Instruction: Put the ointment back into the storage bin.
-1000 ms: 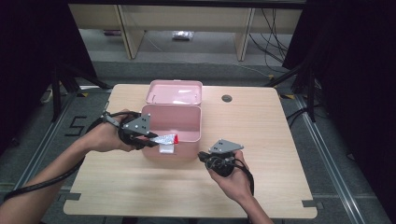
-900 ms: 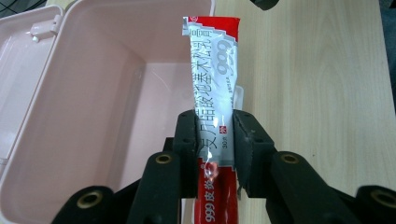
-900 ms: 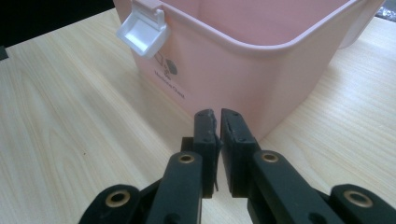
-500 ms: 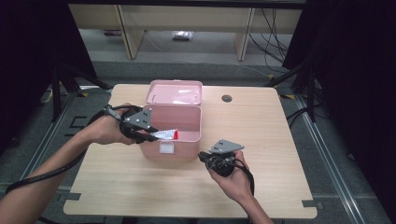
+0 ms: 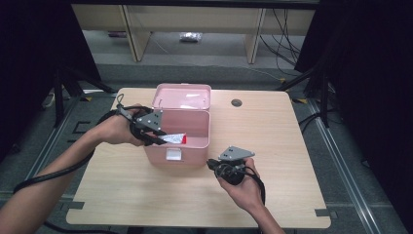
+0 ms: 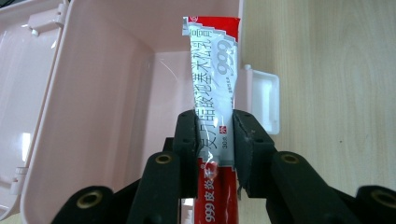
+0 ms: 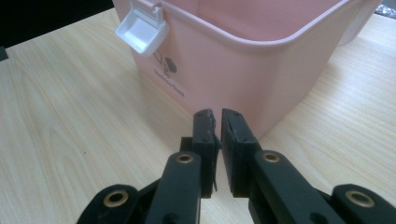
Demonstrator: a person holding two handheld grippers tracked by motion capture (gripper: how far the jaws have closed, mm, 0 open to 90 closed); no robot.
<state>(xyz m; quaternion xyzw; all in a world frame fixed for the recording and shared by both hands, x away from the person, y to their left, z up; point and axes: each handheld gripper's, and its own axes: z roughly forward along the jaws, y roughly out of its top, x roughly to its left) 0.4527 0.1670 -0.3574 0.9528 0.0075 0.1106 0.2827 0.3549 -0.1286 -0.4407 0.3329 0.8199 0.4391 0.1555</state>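
Note:
A pink plastic box (image 5: 191, 157) stands open on the table, its lid (image 5: 182, 96) tipped back. My left gripper (image 5: 163, 140) is at the box's left rim, shut on a red and silver ointment tube (image 5: 175, 139). The tube reaches out level over the open box. In the left gripper view the tube (image 6: 212, 70) runs up between the pads (image 6: 187, 135) with the box's inside (image 6: 93, 93) beneath it. My right gripper (image 5: 210, 163) rests low by the box's front right corner. Its jaws are almost together with nothing between them (image 7: 217, 116), pointing at the box wall (image 7: 243, 60).
A white latch (image 7: 142, 28) hangs on the box's front. The wooden table (image 5: 292, 146) has a round cable hole (image 5: 236, 103) at the back. Shelving and cables lie beyond the far edge.
My left hand has carried the tube a little up and away from the table's near edge, so that it now lies over the box opening. The right hand has stayed put.

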